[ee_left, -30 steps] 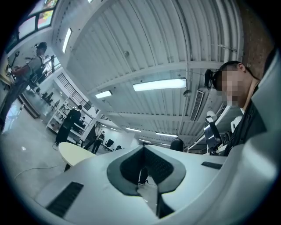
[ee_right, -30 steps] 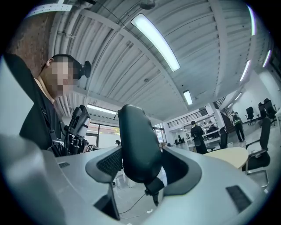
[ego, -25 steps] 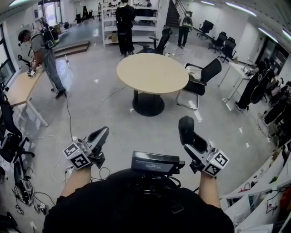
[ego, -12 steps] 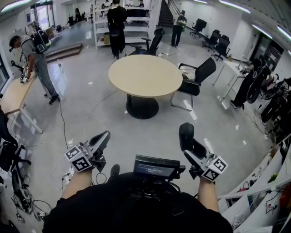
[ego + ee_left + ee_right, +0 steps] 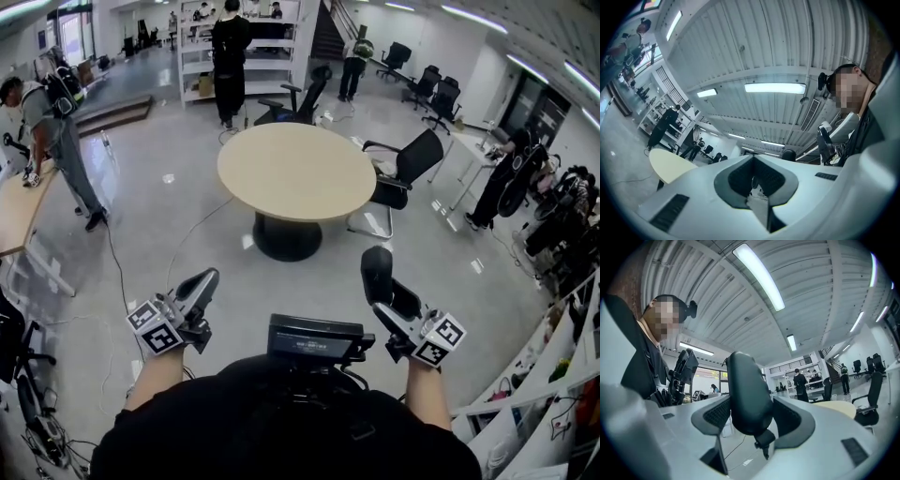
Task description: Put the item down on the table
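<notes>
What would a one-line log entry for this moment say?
right claw: shut on black item | left claw: shut, empty | round table: ahead, item not yet set down

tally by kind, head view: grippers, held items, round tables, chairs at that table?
Grippers: 2, left gripper and right gripper
Held item: 1, dark, in the right gripper
Round table: 1
Chairs beside it: 2
Total: 6
</notes>
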The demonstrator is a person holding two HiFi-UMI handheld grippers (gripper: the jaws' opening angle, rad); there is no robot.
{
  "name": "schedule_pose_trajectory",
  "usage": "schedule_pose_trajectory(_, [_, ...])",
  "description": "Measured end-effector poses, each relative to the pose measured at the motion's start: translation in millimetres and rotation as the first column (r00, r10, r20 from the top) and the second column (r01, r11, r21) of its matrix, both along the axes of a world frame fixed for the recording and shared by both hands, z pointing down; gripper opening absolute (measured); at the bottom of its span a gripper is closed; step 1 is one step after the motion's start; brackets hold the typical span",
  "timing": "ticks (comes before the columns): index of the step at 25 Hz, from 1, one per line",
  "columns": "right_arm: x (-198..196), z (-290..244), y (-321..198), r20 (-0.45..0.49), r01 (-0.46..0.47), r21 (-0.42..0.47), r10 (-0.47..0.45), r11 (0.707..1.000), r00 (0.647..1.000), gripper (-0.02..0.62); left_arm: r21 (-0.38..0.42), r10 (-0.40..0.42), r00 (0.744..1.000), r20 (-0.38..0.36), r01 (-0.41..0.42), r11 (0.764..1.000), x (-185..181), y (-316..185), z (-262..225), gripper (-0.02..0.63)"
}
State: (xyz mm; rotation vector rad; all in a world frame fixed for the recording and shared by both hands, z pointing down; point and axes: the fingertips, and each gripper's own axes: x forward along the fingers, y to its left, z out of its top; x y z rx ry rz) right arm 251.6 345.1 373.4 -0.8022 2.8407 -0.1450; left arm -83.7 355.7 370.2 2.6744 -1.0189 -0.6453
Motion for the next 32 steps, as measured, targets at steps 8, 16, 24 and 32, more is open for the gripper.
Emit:
schedule_pose_trajectory(8, [-119,-9,-76,0.018,0.038,0.0,-0.038,0.999,0.999,0.288,0.01,-0.04,0.999,0.019,0.04,0.999,-119,-60,-11,0.002])
schedule_pose_trajectory(16, [-184,-10,-132,0.007,0.072,-0.034,-0.072,0.997,0.997,0.288,-0.014,-0.043,0.999,0.026,0.043,0.999,-173,-108,-9,0.002])
schedule_pose_trajectory(24, [-182,3,-188,0.01,0.122,-0.046,-0.121,0.992,0.993,0.288,-0.043,-0.106,0.994,0.013,0.106,0.993,-175,-142,11,0.002])
schedule_pose_trajectory(32, [-154,-2,-274,0.034,0.195,-0.023,-0.194,0.981,0.98,0.29,-0.009,-0.175,0.984,0.02,0.175,0.984,-140,-200,-4,0.002])
